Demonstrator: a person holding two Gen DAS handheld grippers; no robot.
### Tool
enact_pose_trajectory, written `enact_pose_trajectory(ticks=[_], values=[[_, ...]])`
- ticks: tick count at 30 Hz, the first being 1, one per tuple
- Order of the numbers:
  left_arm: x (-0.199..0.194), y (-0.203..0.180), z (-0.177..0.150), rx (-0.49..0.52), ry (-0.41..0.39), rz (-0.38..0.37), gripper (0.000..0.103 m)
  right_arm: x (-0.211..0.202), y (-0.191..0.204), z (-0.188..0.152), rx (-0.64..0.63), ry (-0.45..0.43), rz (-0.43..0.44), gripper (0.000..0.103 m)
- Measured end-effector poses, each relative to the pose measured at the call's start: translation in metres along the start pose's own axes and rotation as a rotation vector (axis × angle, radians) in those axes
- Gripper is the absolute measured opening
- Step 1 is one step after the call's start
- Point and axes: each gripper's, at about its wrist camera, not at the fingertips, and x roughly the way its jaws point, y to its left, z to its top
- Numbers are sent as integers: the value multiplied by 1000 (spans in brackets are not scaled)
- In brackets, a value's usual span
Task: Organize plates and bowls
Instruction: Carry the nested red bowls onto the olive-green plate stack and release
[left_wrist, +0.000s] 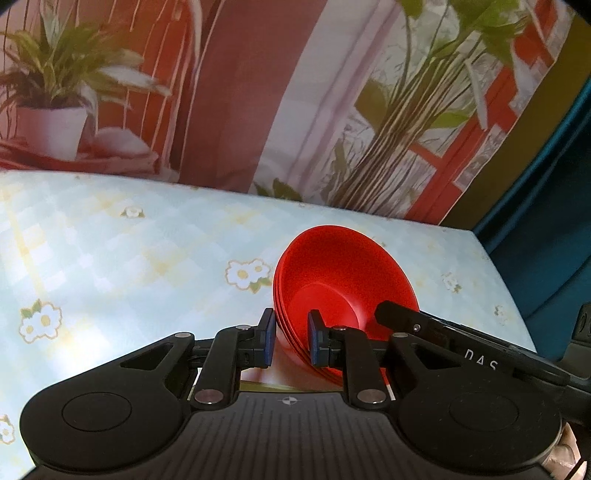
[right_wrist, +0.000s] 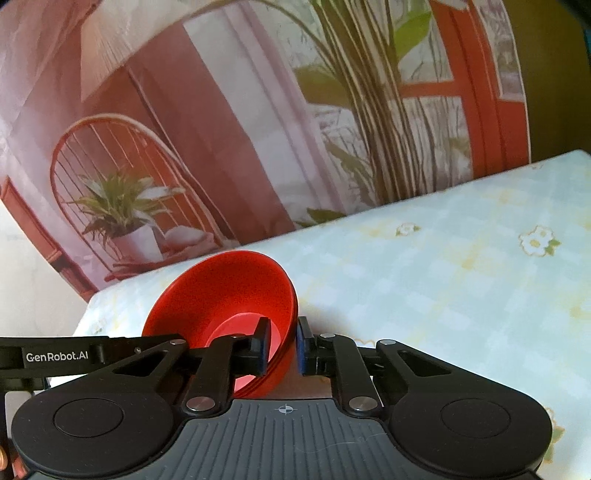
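A stack of nested red bowls (left_wrist: 343, 280) is held tilted above the floral tablecloth (left_wrist: 129, 266). My left gripper (left_wrist: 291, 341) is shut on the stack's left rim, one pad inside and one outside. My right gripper (right_wrist: 282, 345) is shut on the opposite rim of the same red bowls (right_wrist: 229, 291). The right gripper's finger also shows in the left wrist view (left_wrist: 424, 325), and the left gripper's body shows at the left edge of the right wrist view (right_wrist: 55, 356). No plates are in view.
The table carries a pale blue and yellow checked cloth with daisies (right_wrist: 461, 277). A printed backdrop of curtains and plants (left_wrist: 258, 92) hangs right behind the table's far edge. The table's right edge (left_wrist: 495, 266) drops off beside a dark teal surface.
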Motion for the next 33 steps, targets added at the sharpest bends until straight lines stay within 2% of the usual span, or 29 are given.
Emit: enact_pose_trajectory(ticks=[12,22,33], values=[[-52,-6,-8,49,-57,22,19,-40,26,3,-39,-60,48,13],[-77,9,-36,21,-44,43,19,-60,50,-24,-65,-44,83,13],[-90,18,-64,2,-34,63,19,-65,61,-60,-80,0,91,13]])
